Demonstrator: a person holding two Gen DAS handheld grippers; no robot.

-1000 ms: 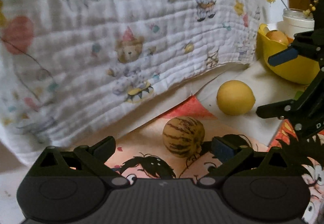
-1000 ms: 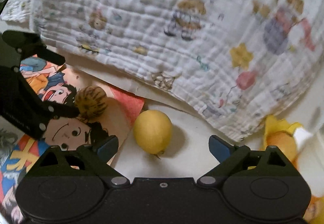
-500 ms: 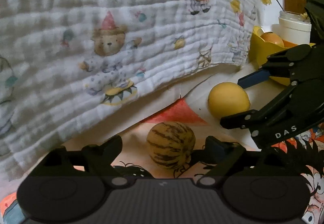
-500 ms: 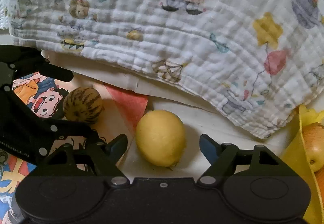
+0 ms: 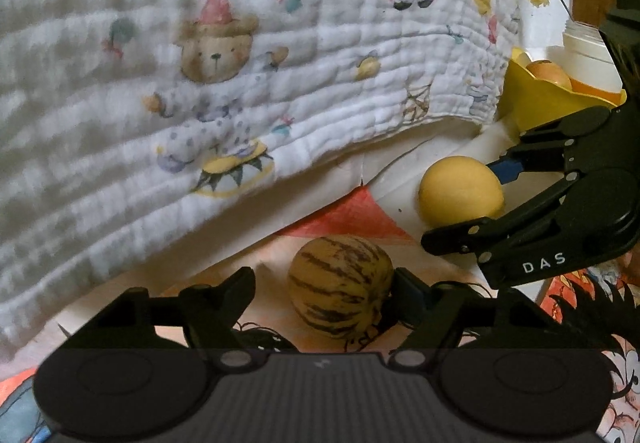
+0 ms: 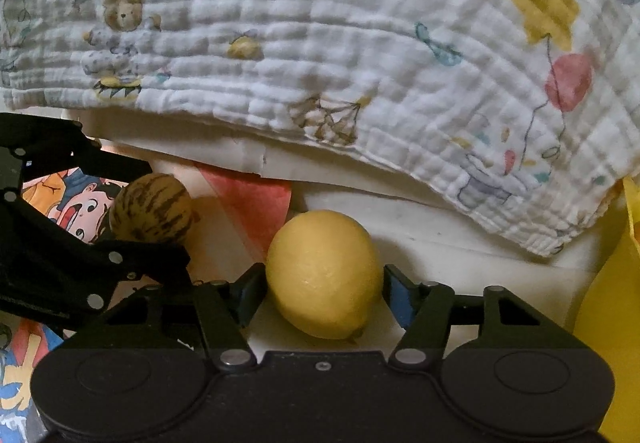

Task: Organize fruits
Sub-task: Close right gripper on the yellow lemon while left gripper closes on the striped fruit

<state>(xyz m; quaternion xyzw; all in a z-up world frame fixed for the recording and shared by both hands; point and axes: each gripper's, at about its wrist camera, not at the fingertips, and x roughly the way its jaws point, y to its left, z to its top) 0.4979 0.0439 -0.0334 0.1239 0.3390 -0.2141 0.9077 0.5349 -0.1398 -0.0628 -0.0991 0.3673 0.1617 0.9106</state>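
A striped yellow-brown melon [image 5: 340, 285] lies on a cartoon-printed mat between the fingers of my left gripper [image 5: 326, 293]. The right finger touches it; the left finger stands apart. A yellow lemon [image 6: 324, 273] lies on the white surface between the fingers of my right gripper [image 6: 324, 295], which is open with both pads close beside it. The lemon also shows in the left wrist view [image 5: 460, 191], and the melon in the right wrist view [image 6: 152, 209]. A yellow bowl [image 5: 536, 103] with orange fruit stands at the far right.
A white quilted blanket [image 5: 240, 63] with bear prints hangs over the back and overhangs the surface. A white jar [image 5: 588, 55] stands behind the bowl. The bowl's edge [image 6: 612, 283] is at the right of the right wrist view. The two grippers are close side by side.
Both grippers have moved forward and down. The melon now sits between the left fingers and the lemon between the right fingers; both sets of fingers have narrowed.
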